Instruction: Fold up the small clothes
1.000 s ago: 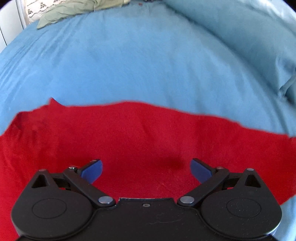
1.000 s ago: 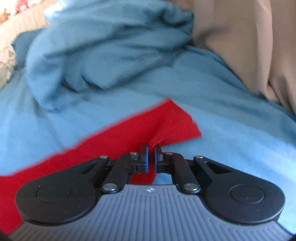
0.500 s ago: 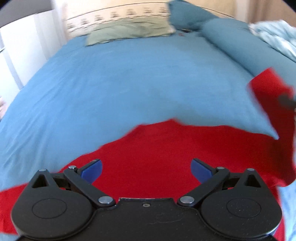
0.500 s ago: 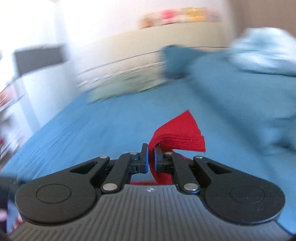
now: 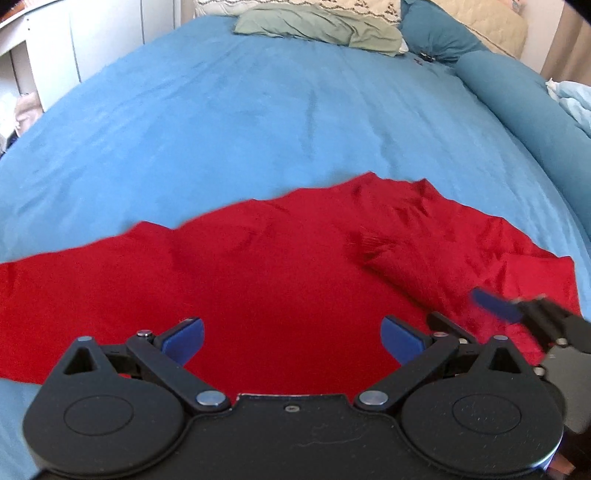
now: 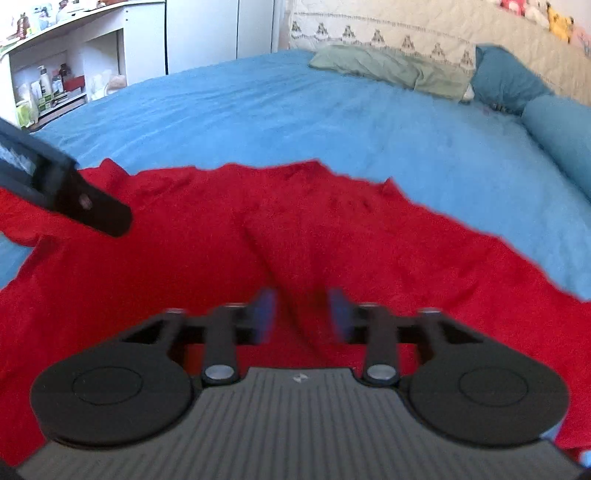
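Observation:
A red garment (image 5: 280,269) lies spread on the blue bedspread (image 5: 258,110), with a folded-over flap on its right side (image 5: 443,243). My left gripper (image 5: 291,338) is open and empty, low over the garment's near part. My right gripper (image 6: 303,314) is open with its blue pads blurred, just above the red cloth (image 6: 295,229), holding nothing. The right gripper also shows at the right edge of the left wrist view (image 5: 517,314). The left gripper's body shows at the left of the right wrist view (image 6: 74,195).
A green pillow (image 5: 321,26) and a blue bolster (image 5: 517,99) lie at the head and right side of the bed. White shelves with bottles (image 6: 48,88) stand left of the bed. A patterned headboard (image 6: 406,33) is behind.
My right gripper carried the garment's corner over to the left, laid it down on the cloth and opened. The left gripper stayed open over the garment.

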`<state>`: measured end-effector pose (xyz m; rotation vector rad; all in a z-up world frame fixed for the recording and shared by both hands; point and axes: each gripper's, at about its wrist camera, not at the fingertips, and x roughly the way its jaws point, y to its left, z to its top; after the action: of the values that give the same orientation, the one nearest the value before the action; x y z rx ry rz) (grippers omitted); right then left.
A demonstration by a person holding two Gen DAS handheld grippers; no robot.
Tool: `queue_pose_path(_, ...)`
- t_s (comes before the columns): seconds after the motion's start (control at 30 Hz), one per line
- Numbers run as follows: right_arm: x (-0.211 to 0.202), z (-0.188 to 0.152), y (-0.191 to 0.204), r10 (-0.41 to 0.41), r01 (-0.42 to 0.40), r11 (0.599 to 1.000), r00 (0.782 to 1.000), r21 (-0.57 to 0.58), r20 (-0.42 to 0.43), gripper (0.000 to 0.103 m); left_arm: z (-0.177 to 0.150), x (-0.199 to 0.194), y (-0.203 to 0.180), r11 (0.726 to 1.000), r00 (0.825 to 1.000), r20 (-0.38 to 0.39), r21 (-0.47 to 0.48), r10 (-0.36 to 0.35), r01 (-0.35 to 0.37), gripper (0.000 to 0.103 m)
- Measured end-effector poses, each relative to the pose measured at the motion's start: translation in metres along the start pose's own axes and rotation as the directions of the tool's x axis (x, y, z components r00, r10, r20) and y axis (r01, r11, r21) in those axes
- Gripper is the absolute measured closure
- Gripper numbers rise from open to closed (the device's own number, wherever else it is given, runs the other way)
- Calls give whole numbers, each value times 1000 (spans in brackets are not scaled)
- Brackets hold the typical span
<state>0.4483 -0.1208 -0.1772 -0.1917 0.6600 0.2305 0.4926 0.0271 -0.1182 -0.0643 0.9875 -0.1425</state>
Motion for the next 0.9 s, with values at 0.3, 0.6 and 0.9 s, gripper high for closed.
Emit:
queue_pose_path(0.3, -68, -14, -75, -150, 153, 984, 988, 89, -34, 12, 5, 26, -71, 988, 988, -4, 25, -153, 153, 1)
queue_pose_path(0.6, -101, -60, -133, -279, 298, 932, 953, 206, -118, 12, -12, 61, -82, 997, 1000, 0, 69, -19, 18, 26)
queue_pose_path(0.9, -94, -77, -150, -319, 366, 879, 928, 305, -195, 12, -25, 58, -71, 996, 998, 33, 73, -62, 59, 26)
